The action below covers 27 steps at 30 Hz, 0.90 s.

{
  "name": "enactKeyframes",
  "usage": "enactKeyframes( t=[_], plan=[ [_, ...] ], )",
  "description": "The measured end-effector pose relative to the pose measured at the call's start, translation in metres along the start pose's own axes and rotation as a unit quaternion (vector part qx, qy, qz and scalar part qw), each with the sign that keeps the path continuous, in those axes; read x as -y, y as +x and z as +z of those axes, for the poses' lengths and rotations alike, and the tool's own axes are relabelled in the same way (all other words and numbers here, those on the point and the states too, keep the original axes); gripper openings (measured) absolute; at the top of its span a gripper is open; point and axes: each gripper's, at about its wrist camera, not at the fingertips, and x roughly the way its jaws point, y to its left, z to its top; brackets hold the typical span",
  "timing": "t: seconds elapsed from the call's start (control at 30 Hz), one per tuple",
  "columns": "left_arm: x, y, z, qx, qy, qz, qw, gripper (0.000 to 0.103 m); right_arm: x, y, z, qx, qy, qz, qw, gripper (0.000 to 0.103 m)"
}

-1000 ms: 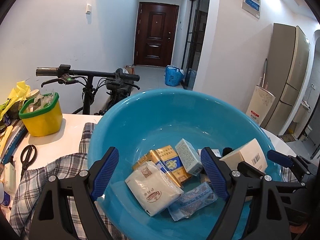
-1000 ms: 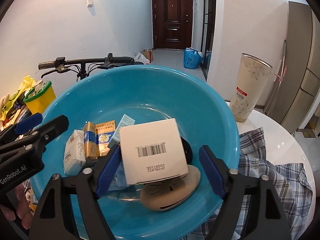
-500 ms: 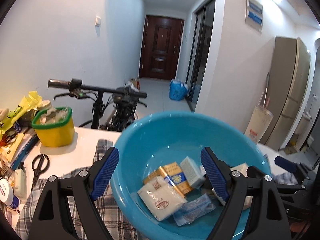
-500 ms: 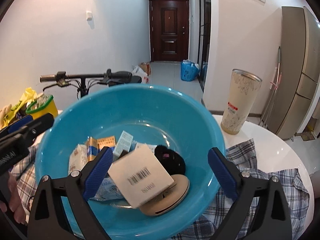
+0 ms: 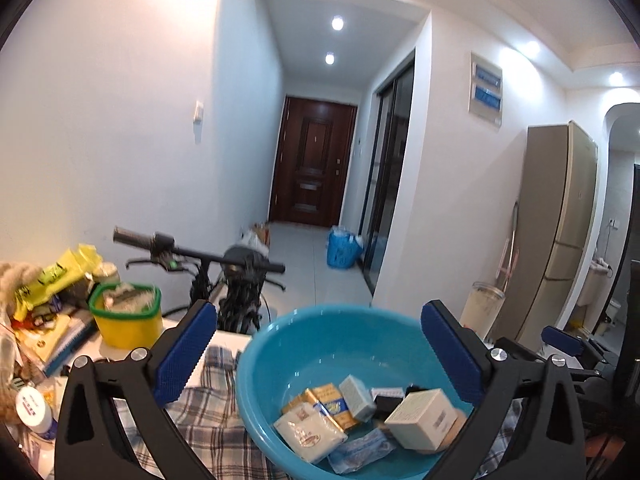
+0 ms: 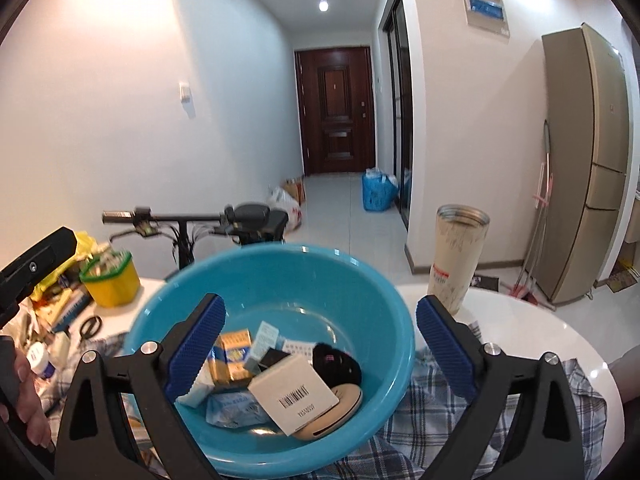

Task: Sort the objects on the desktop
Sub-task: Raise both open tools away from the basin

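On the bench: blue basin [image 6: 276,280] sits on a plaid cloth [image 6: 432,412].
In the basin: white barcode box [image 6: 294,394] lies atop small packets.
Left tool [image 5: 320,356]: jaws apart, empty, above the basin.
Right tool [image 6: 320,348]: jaws apart, empty.

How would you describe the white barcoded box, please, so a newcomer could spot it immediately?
Find the round turquoise plastic basin on the checked cloth. The white square cardboard box lies tilted on a beige oval object. It alone shows a black barcode.
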Motion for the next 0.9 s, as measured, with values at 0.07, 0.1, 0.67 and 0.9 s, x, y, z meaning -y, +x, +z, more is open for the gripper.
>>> enactKeyframes(
  t=[0.07,0.1,0.67,0.9],
  plan=[
    [0.001,-0.015,0.008,0.014,-0.002,0.004,0.9999,0.103,0.000,-0.015,0.006,0.020,0.007,0.014,1.000,0.102],
    [0.001,-0.026,0.012,0.027,-0.004,0.002,0.9996,0.103,0.000,-0.024,0.009,0.031,0.010,0.019,0.999,0.102],
    [0.012,-0.147,0.043,0.155,-0.006,-0.031,0.9874,0.103,-0.009,-0.139,0.033,0.161,0.021,0.061,0.985,0.103],
    [0.026,-0.167,0.042,0.173,0.017,-0.045,0.9838,0.103,-0.012,-0.154,0.035,0.178,0.035,0.110,0.977,0.103]
  ],
)
